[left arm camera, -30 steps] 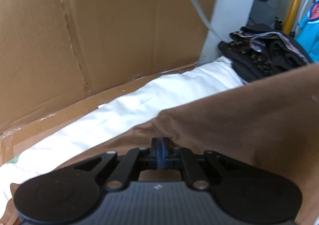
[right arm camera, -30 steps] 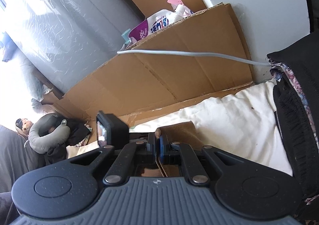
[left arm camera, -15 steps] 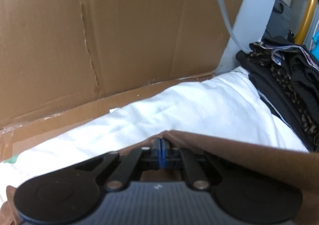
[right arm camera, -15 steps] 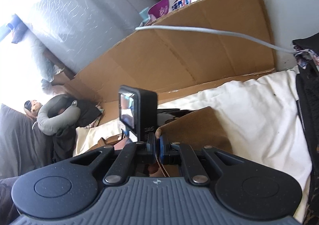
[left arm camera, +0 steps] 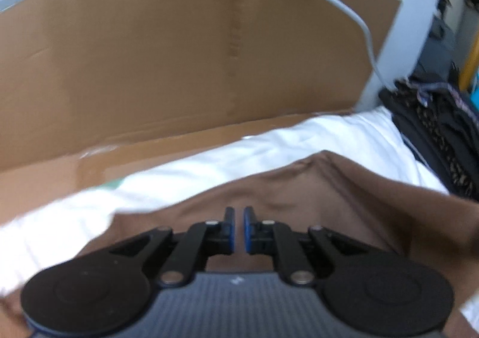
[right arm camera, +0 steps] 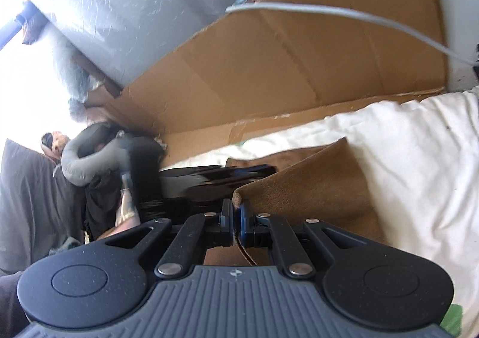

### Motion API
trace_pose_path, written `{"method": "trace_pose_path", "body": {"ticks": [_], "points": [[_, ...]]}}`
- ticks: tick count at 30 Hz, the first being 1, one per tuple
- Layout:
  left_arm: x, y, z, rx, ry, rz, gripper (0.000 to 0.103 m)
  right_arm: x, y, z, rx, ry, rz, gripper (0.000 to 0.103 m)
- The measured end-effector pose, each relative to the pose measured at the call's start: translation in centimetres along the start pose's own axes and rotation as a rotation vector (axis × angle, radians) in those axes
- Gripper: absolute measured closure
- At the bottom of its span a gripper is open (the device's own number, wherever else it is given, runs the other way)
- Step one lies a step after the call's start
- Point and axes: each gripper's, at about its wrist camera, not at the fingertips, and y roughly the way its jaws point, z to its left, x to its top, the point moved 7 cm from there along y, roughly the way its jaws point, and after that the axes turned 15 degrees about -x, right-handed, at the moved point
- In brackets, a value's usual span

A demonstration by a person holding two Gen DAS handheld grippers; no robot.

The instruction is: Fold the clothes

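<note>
L gripper [left arm camera: 238, 228] released brown garment [left arm camera: 344, 197] (R gripper [right arm camera: 236, 219] clamped).

Now parting slightly, the left gripper [left arm camera: 239, 228], letting go of the soft brown cloth garment [left arm camera: 344, 197] previously clamped between its blue pads.

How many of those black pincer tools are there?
2: the left gripper hovers slightly open over the brown garment; the right gripper pinches its edge.
</note>
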Motion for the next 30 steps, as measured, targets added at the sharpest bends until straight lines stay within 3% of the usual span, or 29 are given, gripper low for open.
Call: {"method": "trace_pose_path", "body": {"ticks": [8, 17, 21, 25, 30], "points": [[-3.6, -5.7, 1.2, 0.028, -0.201, -0.131, 0.094, -2.2, 3.9, 2.1, -0.02, -0.103, 0.066, 0.101], [-6.6, -7.0, 2.0, 0.046, -0.317, -0.178, 0.094, -4.1, 7.4, 3.1, -0.028, -0.165, 0.112, 0.095], [-7.0, -6.8, 2.2, 0.045, -0.333, -0.175, 0.092, -3.8, 6.8, 2.9, 0.006, -0.16, 0.103, 0.057], [-7.2, -6.6, 2.0, 0.045, -0.336, -0.177, 0.083, -3.2, 5.7, 2.7, 0.018, -0.176, 0.082, 0.055], [-7.3, -6.1, 1.3, 0.023, -0.334, -0.167, 0.082, -1.3, 4.6, 0.3, -0.036, -0.165, 0.002, 0.055]]}}
